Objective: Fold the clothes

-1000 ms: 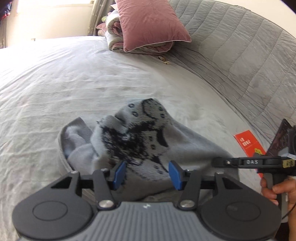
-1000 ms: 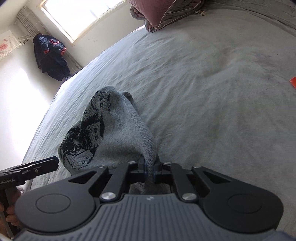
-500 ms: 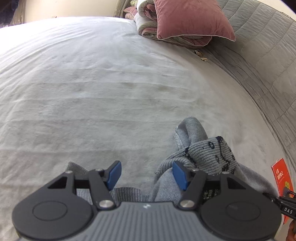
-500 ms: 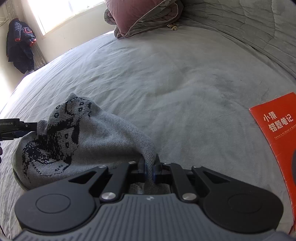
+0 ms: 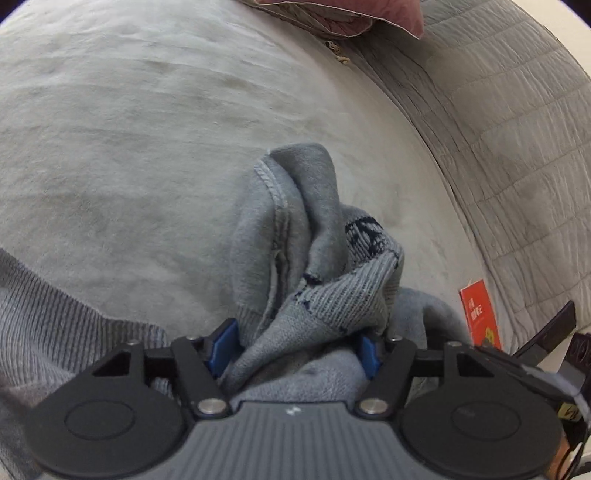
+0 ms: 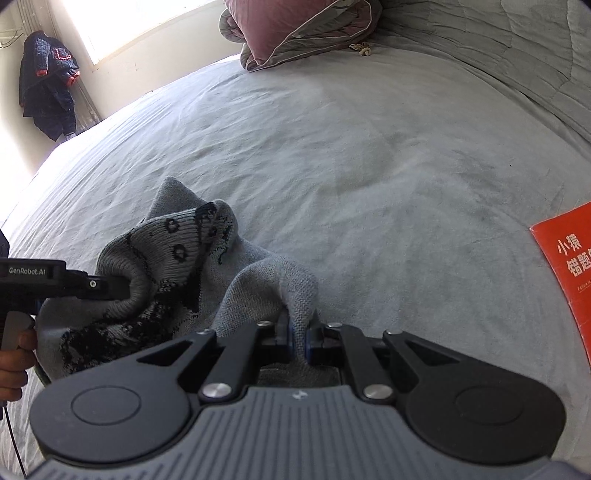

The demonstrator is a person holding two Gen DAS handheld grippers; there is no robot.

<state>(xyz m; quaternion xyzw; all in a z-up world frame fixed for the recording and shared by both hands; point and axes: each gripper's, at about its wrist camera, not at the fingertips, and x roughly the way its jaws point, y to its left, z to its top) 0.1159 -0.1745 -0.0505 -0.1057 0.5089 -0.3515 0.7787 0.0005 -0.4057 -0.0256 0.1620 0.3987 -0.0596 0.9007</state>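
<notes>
A grey knit sweater [image 6: 177,273] with a black pattern lies bunched on the grey bed sheet [image 6: 351,147]. My right gripper [image 6: 298,338] is shut on a fold of the sweater's plain grey edge. My left gripper [image 5: 295,350] is open, its blue pads either side of a bunched part of the sweater [image 5: 314,258], with cloth filling the gap. In the right wrist view the left gripper [image 6: 96,286] reaches into the sweater from the left.
A pink pillow on folded bedding [image 6: 295,33] sits at the far side of the bed. A grey quilted cover [image 5: 517,147] lies along the right. A red booklet [image 6: 569,266] lies on the sheet at the right. A dark jacket [image 6: 48,85] hangs by the window.
My left gripper has moved forward into the sweater, so cloth now lies between its open pads. My right gripper has kept its hold and the sweater has bunched up more.
</notes>
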